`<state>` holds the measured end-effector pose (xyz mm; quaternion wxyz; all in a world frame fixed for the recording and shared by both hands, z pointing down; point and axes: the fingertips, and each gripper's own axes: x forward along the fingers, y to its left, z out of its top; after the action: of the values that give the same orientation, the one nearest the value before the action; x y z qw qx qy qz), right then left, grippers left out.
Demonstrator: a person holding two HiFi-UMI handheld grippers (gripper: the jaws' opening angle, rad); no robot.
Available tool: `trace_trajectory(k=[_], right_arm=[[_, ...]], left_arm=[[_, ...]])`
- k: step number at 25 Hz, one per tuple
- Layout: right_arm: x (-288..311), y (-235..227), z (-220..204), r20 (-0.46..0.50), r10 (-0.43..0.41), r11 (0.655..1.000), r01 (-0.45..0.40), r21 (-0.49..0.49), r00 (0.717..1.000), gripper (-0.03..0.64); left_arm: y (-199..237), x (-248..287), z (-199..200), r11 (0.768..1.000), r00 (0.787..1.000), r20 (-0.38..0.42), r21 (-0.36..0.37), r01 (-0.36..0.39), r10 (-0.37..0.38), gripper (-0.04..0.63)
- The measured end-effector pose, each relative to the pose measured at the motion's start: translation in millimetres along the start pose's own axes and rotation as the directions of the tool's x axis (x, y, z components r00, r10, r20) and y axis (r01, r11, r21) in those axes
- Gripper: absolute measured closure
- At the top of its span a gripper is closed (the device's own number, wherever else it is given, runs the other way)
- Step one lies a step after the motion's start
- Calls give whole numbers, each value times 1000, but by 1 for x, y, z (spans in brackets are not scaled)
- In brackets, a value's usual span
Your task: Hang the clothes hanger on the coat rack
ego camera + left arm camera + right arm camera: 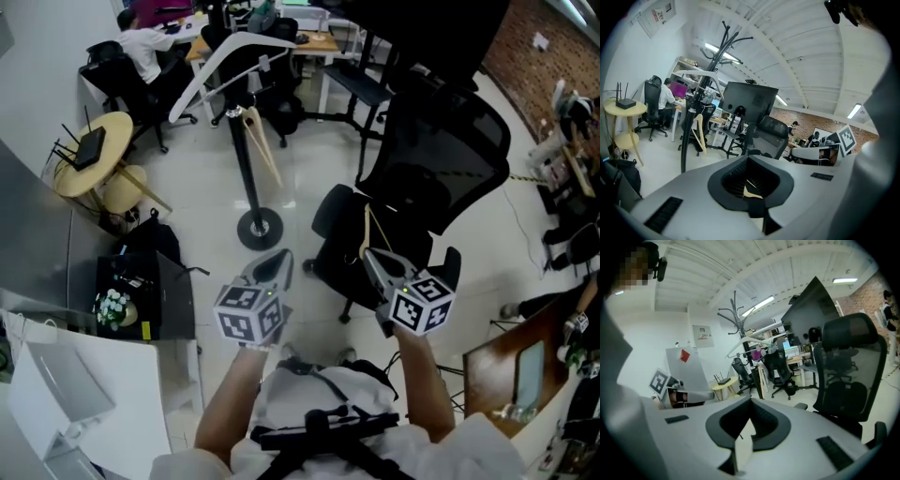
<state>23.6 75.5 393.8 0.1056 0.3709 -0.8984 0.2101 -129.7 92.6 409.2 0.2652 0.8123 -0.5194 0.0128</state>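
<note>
Glossy pale floor (300,202) bears coat rack (248,159) and office chair (441,159); right gripper (373,258) clamps hanger (367,230), left gripper (277,262) closed, empty.

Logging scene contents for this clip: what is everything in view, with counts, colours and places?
coat rack: one, black, mid-floor ahead
wooden hanger: two, pale wood; one hanging on the coat rack, one in the right gripper
office chair: several, black; nearest right of the rack, others by the far desks
round table: one, pale wood, left side, router on top
seated person: one, white top, far desk
left gripper: one, grey, jaws together
right gripper: one, grey, shut on the wooden hanger
</note>
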Motion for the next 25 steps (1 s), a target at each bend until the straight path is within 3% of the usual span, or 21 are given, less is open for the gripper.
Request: trace_trajectory(k=[8,25], right_arm=[[9,18,1,6,63,998,-63,0,998,621],[-10,-1,0,-1,120,993,-120,9,993,621]], left_arm=[[-1,3,4,999,998,36,-21,-41,42,597],[-36,17,-10,997,996,40,-19,-78,79,597]])
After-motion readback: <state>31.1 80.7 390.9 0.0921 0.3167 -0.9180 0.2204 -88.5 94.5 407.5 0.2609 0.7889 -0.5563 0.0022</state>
